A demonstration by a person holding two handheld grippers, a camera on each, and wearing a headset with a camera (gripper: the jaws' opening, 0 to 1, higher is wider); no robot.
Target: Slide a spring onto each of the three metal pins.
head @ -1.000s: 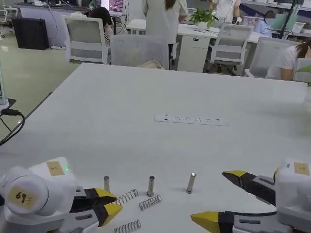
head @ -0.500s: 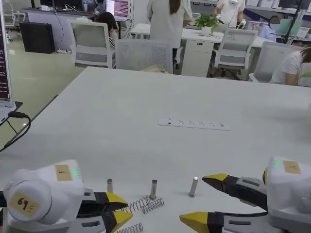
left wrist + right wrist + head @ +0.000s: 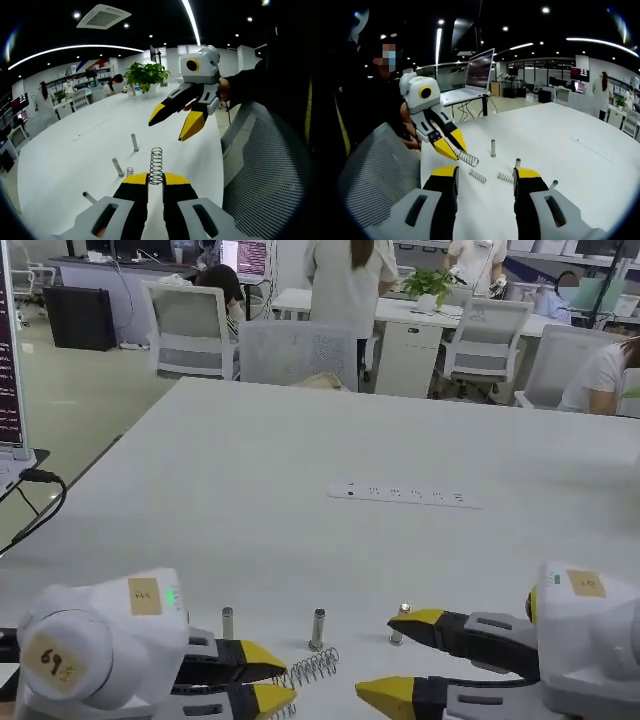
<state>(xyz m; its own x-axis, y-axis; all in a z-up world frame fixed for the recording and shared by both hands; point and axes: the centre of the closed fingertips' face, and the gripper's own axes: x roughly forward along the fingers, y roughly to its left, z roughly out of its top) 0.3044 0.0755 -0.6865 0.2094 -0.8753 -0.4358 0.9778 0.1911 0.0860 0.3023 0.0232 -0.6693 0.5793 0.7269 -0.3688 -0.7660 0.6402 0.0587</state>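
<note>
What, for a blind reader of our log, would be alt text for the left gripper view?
The left tongs pinch one end of a spring, which juts out past their tips over a white table. Three metal pins stand at left, and the right tongs hover open beyond.

Facing gripper views apparently share pins (image 3: 317,628).
</note>
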